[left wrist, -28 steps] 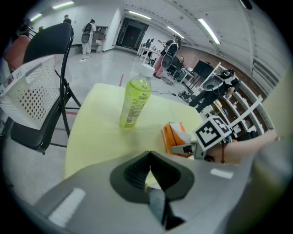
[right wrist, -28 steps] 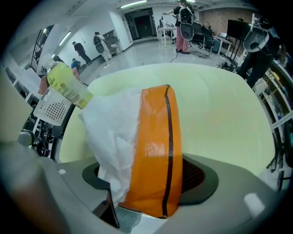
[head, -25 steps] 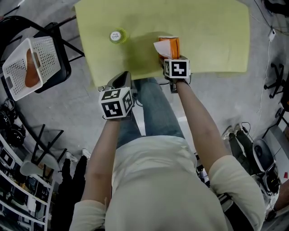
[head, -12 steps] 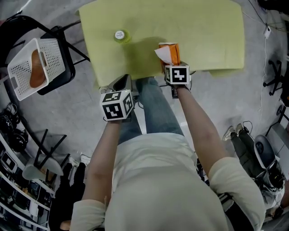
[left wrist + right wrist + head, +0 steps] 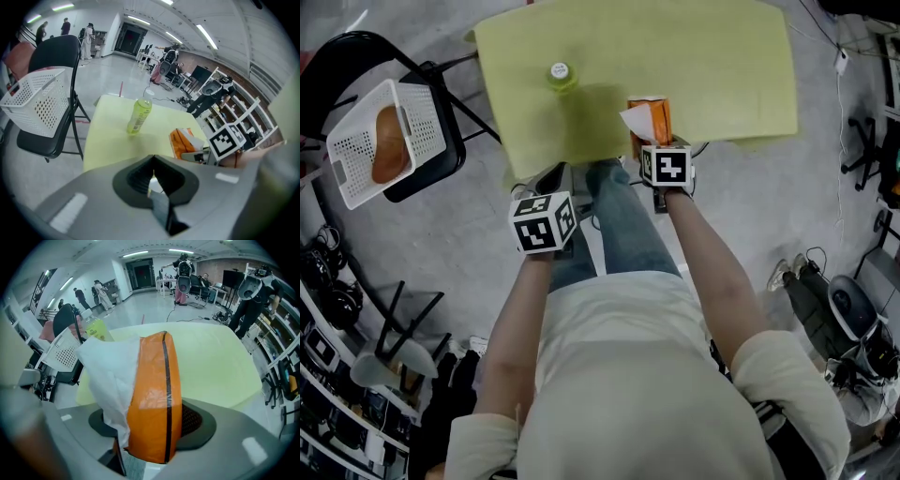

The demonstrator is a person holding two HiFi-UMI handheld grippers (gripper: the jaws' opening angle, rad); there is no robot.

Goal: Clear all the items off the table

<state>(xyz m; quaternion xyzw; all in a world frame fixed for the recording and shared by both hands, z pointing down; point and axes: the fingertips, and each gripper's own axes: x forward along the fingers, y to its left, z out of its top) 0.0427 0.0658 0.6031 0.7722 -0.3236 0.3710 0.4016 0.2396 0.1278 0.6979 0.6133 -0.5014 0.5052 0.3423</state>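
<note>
The right tongs point(image 5: 651, 145) have the orange pack point(image 5: 649, 117) between their jaws. The jaws have just been closing and now press on the pack's lower end at a fairly wide set, with white tissue hanging out of one side of it. In the right gripper view the pack point(image 5: 152, 394) stands up out of the jaws of the right tongs point(image 5: 150, 441). It is at the table's point(image 5: 722, 66) near edge, about midway along. Whether its base is off the surface I cannot tell.

The left tongs point(image 5: 549, 183) hang off the near edge toward the left corner, above the floor. Their jaws are fully together with nothing in them point(image 5: 154, 187).

A green bottle point(image 5: 560, 73) stands upright toward the left edge, well apart from the pack.

Off the table's left edge a white basket point(image 5: 356, 155) sits on a black chair point(image 5: 441, 164), with one brown item point(image 5: 389, 145) already in it.

The step in hand looks like taking the pack away, the first of the two things left on the table. The next move probably calls for carrying it left across the near corner to the basket. The grip should stay firm, since the pack is soft and the loose tissue could slip out. The bottle would remain, and the empty left tongs are the nearer pair for it.
</note>
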